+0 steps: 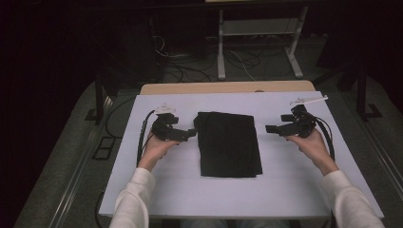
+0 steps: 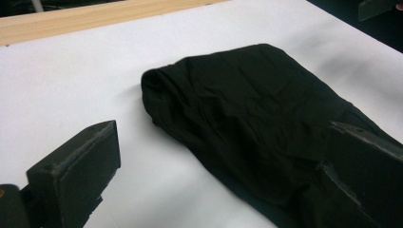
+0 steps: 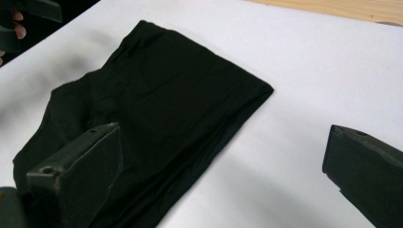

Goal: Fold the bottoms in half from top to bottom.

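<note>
Black folded cloth, a soft rectangular bundle of fabric, sits at the middle of the white table top, and its long axis runs away from the person, near edge to far edge. Left gripper is right there beside the cloth's far left corner, jaws spread wide and holding nothing; in the left gripper view the rounded fold lies just ahead, between the two jaws. Right gripper stands off to the cloth's right with bare white table between them, jaws also apart and empty. So the left one is the nearer, and looks set for the first pinch, at that far left corner. The right has a short gap to cross inward before it can reach the opposite edge.
</note>
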Motion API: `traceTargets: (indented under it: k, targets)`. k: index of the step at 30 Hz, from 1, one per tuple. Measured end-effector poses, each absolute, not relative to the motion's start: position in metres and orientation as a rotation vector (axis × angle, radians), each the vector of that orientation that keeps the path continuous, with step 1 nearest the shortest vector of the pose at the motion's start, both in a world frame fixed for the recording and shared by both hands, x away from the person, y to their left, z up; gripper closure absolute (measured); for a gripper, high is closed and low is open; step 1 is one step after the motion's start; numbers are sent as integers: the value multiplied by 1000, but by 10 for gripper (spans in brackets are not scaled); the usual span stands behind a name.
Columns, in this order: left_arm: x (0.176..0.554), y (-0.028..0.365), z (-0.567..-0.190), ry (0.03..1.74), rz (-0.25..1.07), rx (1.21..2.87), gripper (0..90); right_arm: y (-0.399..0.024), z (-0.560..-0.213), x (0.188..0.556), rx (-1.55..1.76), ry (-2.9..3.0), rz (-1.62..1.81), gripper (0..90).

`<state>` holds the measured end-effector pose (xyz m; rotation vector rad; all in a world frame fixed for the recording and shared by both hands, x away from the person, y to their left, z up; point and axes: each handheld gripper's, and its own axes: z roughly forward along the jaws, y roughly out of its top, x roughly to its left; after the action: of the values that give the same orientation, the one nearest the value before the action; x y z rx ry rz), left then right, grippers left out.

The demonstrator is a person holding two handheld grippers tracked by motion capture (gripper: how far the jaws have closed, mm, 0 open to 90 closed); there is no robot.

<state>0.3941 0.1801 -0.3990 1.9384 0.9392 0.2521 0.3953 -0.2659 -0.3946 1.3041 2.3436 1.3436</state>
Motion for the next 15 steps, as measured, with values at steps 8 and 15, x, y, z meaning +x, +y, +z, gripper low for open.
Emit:
traceTargets:
  k: [8, 15]
  targets:
    - [374, 178, -396, 898, 261, 1946, 0, -270, -395, 373, 1274, 2333, 1340, 0]
    - [356, 178, -391, 859, 281, 1933, 0, -271, -396, 359, 1261, 2342, 1346, 0]
